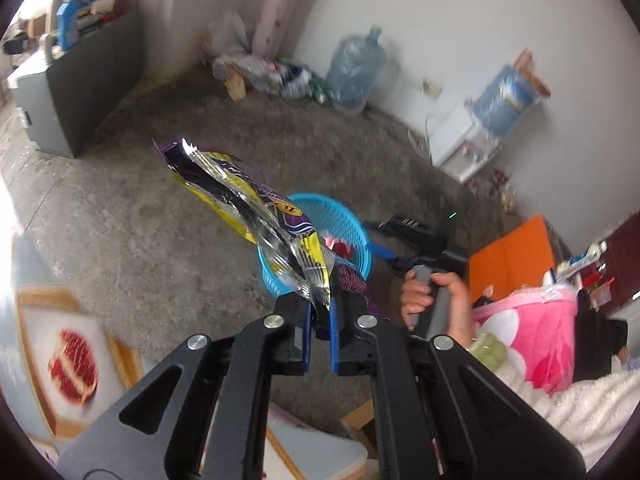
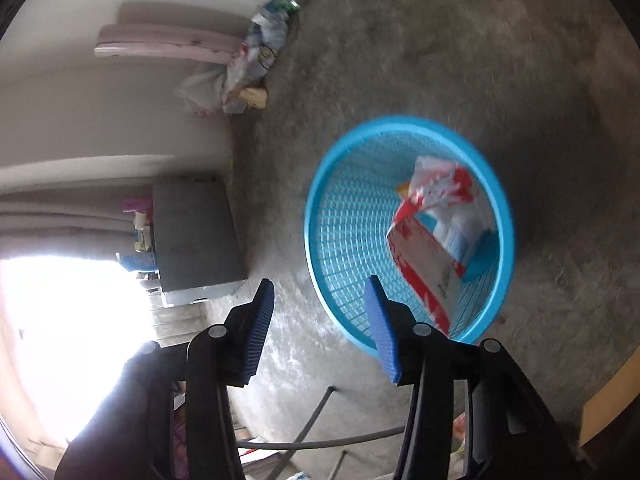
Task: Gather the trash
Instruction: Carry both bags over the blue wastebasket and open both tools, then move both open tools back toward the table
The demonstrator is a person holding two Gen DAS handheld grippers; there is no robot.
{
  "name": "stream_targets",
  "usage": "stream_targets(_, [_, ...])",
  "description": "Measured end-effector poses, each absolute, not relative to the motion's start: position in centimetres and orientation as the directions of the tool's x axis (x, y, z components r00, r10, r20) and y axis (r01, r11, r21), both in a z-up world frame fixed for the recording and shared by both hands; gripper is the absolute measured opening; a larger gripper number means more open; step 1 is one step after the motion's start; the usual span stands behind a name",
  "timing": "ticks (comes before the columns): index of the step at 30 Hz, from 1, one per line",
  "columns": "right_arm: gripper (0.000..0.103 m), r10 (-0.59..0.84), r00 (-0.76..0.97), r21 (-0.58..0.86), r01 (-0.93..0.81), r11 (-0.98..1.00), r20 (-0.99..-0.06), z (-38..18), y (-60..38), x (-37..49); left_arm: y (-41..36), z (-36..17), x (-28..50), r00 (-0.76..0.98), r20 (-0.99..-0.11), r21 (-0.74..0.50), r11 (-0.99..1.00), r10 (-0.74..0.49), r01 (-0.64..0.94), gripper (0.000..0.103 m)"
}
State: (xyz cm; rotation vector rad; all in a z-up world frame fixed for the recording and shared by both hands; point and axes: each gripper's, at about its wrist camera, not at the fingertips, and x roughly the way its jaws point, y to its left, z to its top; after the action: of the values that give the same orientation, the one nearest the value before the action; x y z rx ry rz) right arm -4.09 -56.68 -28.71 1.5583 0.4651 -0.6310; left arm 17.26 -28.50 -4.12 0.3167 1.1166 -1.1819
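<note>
A crumpled yellow, purple and silver snack wrapper (image 1: 248,204) sticks up from my left gripper (image 1: 320,312), which is shut on its lower end. Behind it on the concrete floor stands a blue mesh basket (image 1: 344,216). My right gripper (image 1: 384,236) appears to the right of the basket, held by a hand (image 1: 432,300). In the right wrist view the basket (image 2: 344,216) lies just ahead with a red and white wrapper (image 2: 436,220) inside it. My right gripper (image 2: 320,300) is open with nothing between its blue pads, close over the basket's near rim.
A grey cabinet (image 1: 76,88) stands at the left. Bags of rubbish (image 1: 260,68) and a water jug (image 1: 356,68) sit along the far wall, a white dispenser (image 1: 464,148) to the right. Pink bedding (image 1: 536,332) and an orange sheet (image 1: 512,256) are at the right.
</note>
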Motion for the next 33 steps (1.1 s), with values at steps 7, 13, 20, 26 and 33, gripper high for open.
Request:
stream_targets(7, [0.048,-0.136,0.73,0.738,0.674,-0.012,-0.669,-25.5,-56.0,-7.0,-41.2,-11.9,15.1,-0.009,-0.943,-0.071,0.174,-0.334,0.982,0.006])
stream_targets(13, [0.048,-0.127,0.707,0.716,0.697,-0.04,-0.695,-25.9,-56.1,-8.4,-46.7,-20.1,14.6,0.179,-0.965,0.154,0.142,-0.19,0.978,0.037])
stream_targets(20, [0.048,-0.104,0.719,0.725,0.687,-0.039,-0.687,-26.4,-55.9,-8.4,-44.2,-15.4,17.3,0.087,-0.93,-0.02,0.285,-0.356,0.958,0.043])
stream_targets(26, [0.048,-0.11,0.717,0.72,0.694,0.024,-0.688,-24.6,-54.6,-7.3,-40.7,-9.0,18.4,0.115,-0.86,-0.084,0.361,-0.497,0.929,0.05])
stream_targets(33, [0.055,-0.164,0.696,0.64,0.711,0.29,-0.699,-16.8,-50.5,-3.7,-33.5,-1.8,17.9,0.223,-0.744,-0.117,0.452,-0.629,0.885,0.065])
